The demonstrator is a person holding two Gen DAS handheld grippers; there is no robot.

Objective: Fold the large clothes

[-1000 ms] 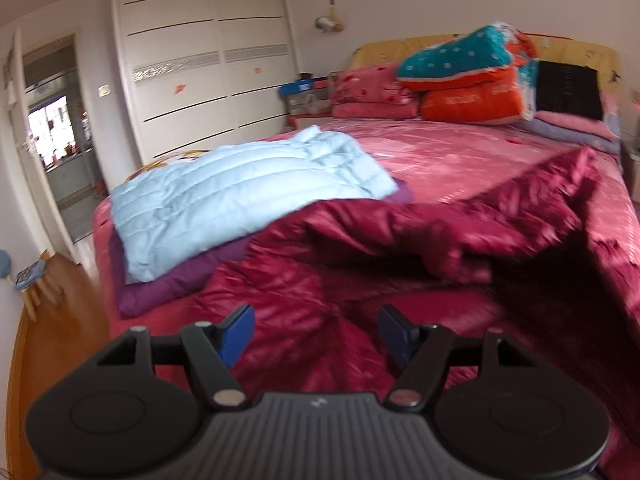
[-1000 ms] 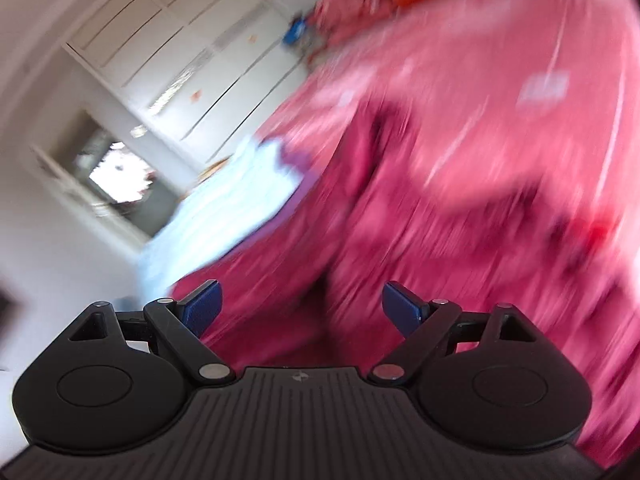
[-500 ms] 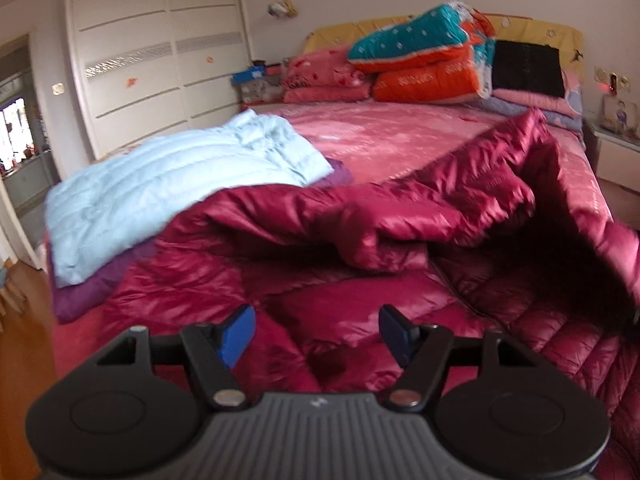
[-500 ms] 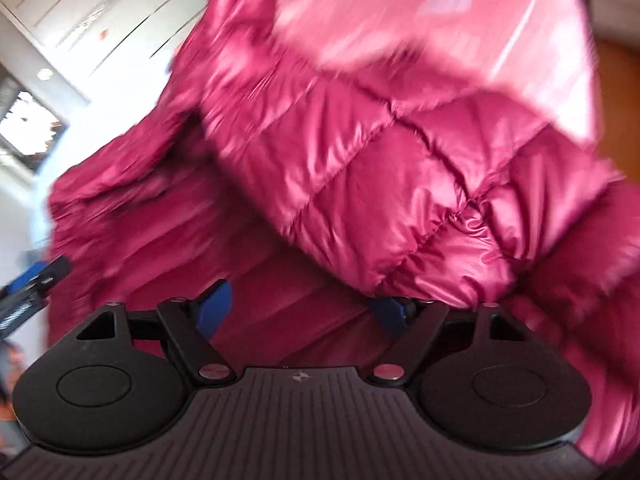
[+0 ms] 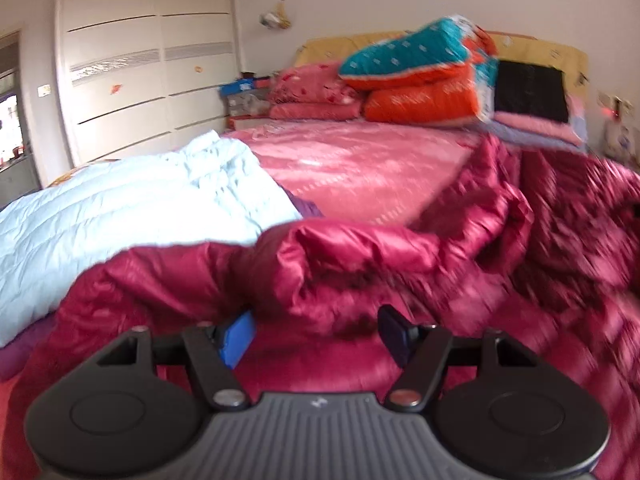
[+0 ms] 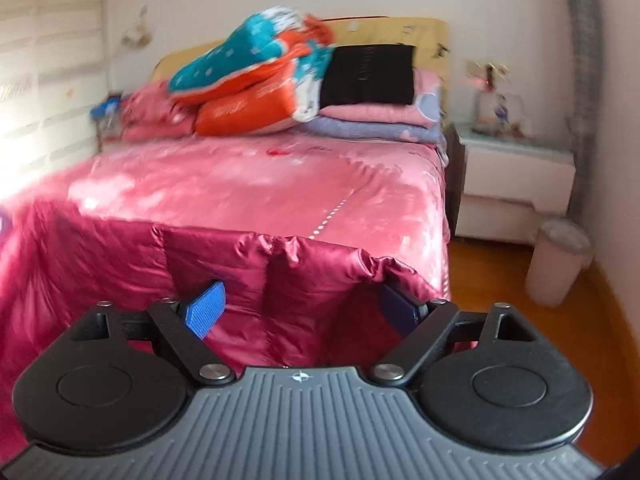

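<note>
While lying spread across the near end of the pink bed (image 6: 256, 184), crimson puffer coat (image 5: 360, 264) bunching into a puffy ridge, shiny quilted panels blurring toward its right side. Sitting left of the coat on the same bed: pale blue down jacket (image 5: 120, 208), folded flat, stacked on a purple garment (image 5: 308, 208) peeking out at its edge, touching the coat's left border. Standing beyond the jacket, off the bed's left side: white wardrobe (image 5: 148, 60). Hovering just over the coat's near ridge: left gripper (image 5: 316, 330), jaws spread, blue pads (image 5: 239, 338) clear of each other, fabric bulging between them, no pinching visible. Piling up at the head of the bed, well apart from the coat: teal-and-orange bedding (image 6: 256, 80), then a black cushion (image 6: 366, 74) on pink and lilac folded blankets. Hovering over the coat's right edge, where a scalloped hem stands up in a ridge: right gripper (image 6: 302, 308), jaws spread wide, hem rising between them without being clamped. Standing right of the bed: white nightstand (image 6: 516, 176), then a pale bin (image 6: 560, 264) on the wooden floor.
</note>
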